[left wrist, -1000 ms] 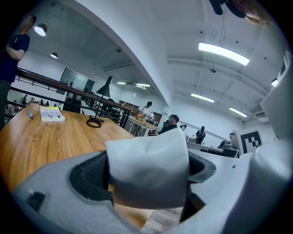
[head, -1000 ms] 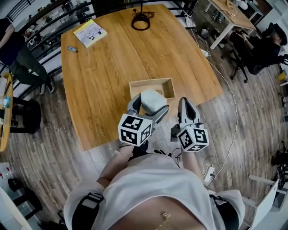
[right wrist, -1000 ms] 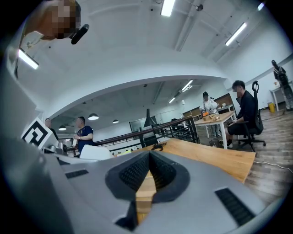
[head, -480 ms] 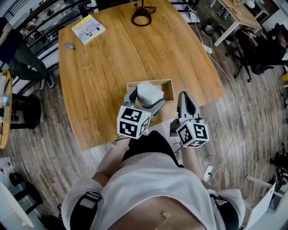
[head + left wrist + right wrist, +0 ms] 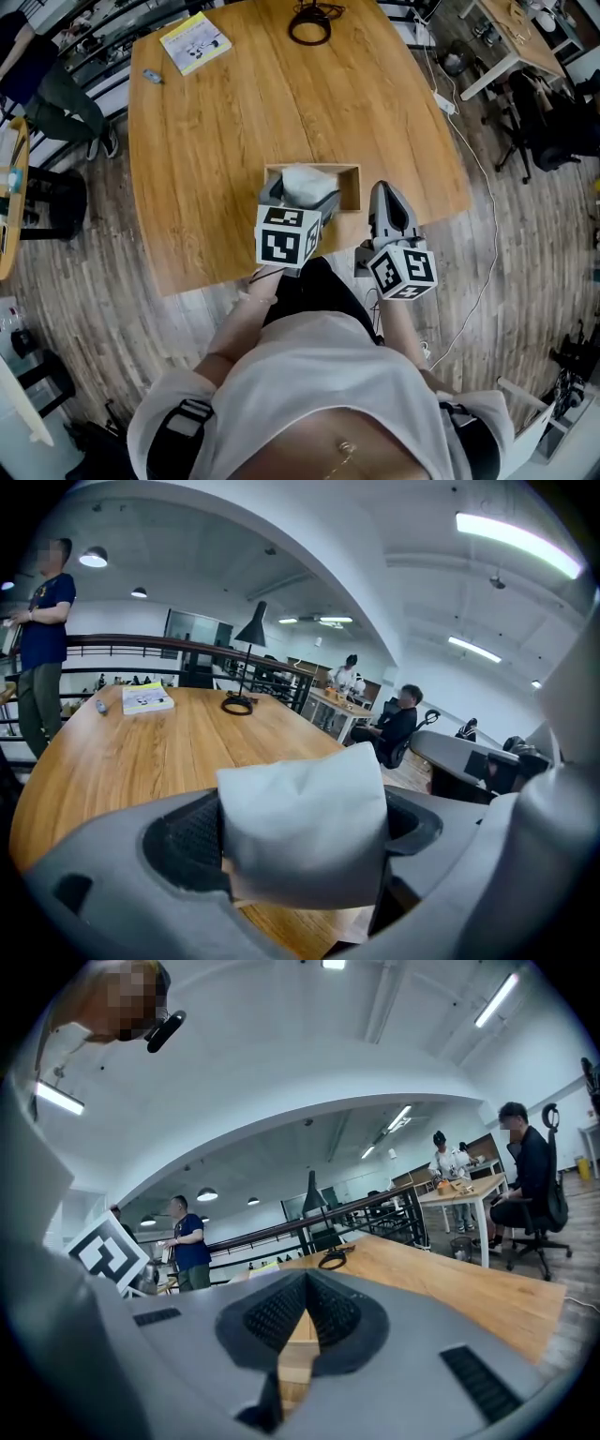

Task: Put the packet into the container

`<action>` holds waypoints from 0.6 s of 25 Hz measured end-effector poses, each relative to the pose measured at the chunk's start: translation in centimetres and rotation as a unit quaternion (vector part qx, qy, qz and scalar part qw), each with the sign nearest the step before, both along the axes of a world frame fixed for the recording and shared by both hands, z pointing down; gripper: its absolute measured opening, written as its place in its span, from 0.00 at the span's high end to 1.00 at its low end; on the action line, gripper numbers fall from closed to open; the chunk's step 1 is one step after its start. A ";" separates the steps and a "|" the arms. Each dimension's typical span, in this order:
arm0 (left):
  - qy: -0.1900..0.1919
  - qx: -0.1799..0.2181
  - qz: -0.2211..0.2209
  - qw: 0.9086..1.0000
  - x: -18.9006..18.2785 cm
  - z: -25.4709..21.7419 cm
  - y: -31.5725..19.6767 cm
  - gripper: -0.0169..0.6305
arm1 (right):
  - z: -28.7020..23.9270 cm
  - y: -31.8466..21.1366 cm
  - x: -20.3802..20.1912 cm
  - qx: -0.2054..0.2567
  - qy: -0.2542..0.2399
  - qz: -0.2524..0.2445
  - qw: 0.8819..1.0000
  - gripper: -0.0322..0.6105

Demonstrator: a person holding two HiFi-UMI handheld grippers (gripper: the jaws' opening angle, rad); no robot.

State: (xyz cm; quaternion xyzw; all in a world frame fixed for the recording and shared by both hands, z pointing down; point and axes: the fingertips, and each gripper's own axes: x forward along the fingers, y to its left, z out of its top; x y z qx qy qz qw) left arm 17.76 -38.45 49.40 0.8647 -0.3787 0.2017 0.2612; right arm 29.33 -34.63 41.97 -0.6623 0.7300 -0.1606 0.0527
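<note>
The white packet [image 5: 302, 181] is pinched between the jaws of my left gripper [image 5: 302, 194], which hangs tilted downward over the open wooden container [image 5: 352, 187] near the table's front edge. In the left gripper view the packet [image 5: 305, 832] fills the gap between both pads and sticks out ahead of them. My right gripper [image 5: 385, 195] is just right of the container, with its jaws closed together and nothing between them. In the right gripper view the pads [image 5: 328, 1321] meet in a thin line, with pale wood showing below them.
The round-edged wooden table [image 5: 216, 169] carries a yellow booklet [image 5: 195, 42], a small blue item [image 5: 151, 76] and a black lamp base with its cable [image 5: 317, 26] at the far end. A person [image 5: 39, 658] stands by the railing at left. Desks and seated people are at right.
My left gripper has carried the packet forward and lower, from in front of the container to over its opening. The right gripper has edged forward beside the container.
</note>
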 end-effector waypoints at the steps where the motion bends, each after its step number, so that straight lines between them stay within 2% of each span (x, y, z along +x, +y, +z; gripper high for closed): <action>1: -0.006 -0.007 -0.008 1.000 0.0 0.3 -0.2 0.25 | 0.0 -0.3 0.2 -0.001 0.000 -0.003 1.000 0.93; 6: -0.049 -0.044 -0.054 0.996 -0.2 2.2 -0.8 0.25 | 0.6 -1.3 0.7 -0.011 -0.003 -0.017 1.000 0.93; 10: -0.077 -0.071 -0.073 0.992 0.0 3.5 -1.6 0.25 | 0.9 -2.7 0.4 -0.013 -0.006 -0.031 0.999 0.93; 15: -0.089 -0.114 -0.098 0.985 -0.5 4.8 -2.4 0.25 | 1.3 -4.5 0.8 -0.022 -0.009 -0.043 0.999 0.93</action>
